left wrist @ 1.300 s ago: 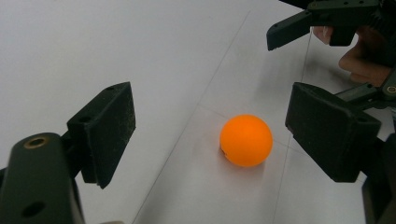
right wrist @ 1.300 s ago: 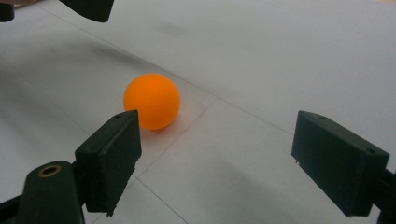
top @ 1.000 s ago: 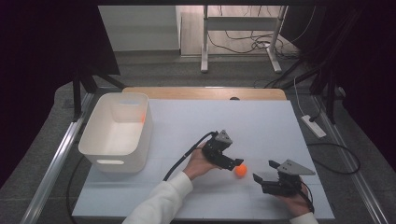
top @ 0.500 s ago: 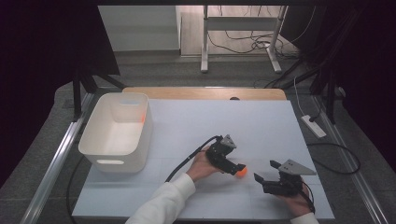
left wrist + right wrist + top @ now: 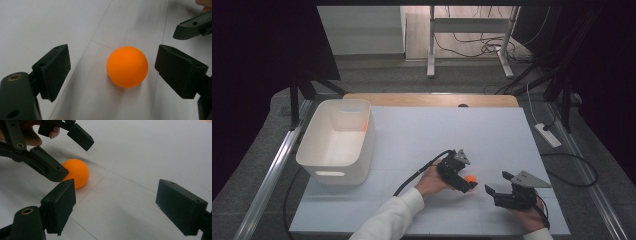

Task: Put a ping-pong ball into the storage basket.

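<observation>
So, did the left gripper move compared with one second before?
Yes. The left gripper slid toward the orange ball, away from the white bin, and now straddles it.

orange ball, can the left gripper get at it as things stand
Probably yes: the left gripper is open with the orange ball already sitting between its jaws, gaps on both sides and nothing between. The right gripper sits apart.

white table (image 5: 422, 135) carries bin (image 5: 337, 142), orange ball (image 5: 470, 178).
</observation>
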A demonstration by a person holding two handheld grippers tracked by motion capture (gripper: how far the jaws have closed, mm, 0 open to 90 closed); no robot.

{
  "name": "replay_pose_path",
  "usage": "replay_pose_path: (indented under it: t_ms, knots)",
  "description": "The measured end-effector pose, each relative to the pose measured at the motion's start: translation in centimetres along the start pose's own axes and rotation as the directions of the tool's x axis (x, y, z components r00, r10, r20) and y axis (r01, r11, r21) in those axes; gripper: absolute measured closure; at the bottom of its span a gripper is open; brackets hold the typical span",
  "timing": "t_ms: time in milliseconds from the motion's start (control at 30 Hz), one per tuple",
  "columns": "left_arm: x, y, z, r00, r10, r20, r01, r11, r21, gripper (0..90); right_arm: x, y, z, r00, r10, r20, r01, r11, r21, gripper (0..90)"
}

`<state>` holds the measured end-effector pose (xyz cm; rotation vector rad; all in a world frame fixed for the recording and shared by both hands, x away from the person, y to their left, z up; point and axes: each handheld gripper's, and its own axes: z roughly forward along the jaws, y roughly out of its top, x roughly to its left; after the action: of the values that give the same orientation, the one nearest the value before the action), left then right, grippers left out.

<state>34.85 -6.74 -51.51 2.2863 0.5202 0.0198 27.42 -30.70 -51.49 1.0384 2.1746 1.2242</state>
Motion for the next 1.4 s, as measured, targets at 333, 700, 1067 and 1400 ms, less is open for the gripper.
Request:
replay_pose_path:
  t_ms: [333,700,1067,1400]
  knots:
    - [-0.1,-0.1,0.7,0.9993,0.029,0.024,-0.030,0.9984,0.048,17.0,0.0,0.0,0.1,1.0000,-0.001,0.004,0.001,1.000,0.002,16.4]
    - [-0.5,0.0,0.7,0.9968,0.074,0.028,-0.075,0.9968,0.026,40.5,0.0,0.0,0.0,1.0000,0.002,0.006,-0.002,1.000,0.002,16.4]
    - [-0.3,0.2,-0.2,0.9975,0.070,0.008,-0.070,0.9975,0.005,50.8,-0.1,0.0,0.0,1.0000,0.000,0.007,0.000,1.000,0.002,16.4]
    - [-0.1,0.4,-1.8,0.9986,0.048,-0.023,-0.049,0.9986,-0.023,50.8,0.0,-0.1,0.0,1.0000,-0.002,0.007,0.002,1.000,0.006,16.4]
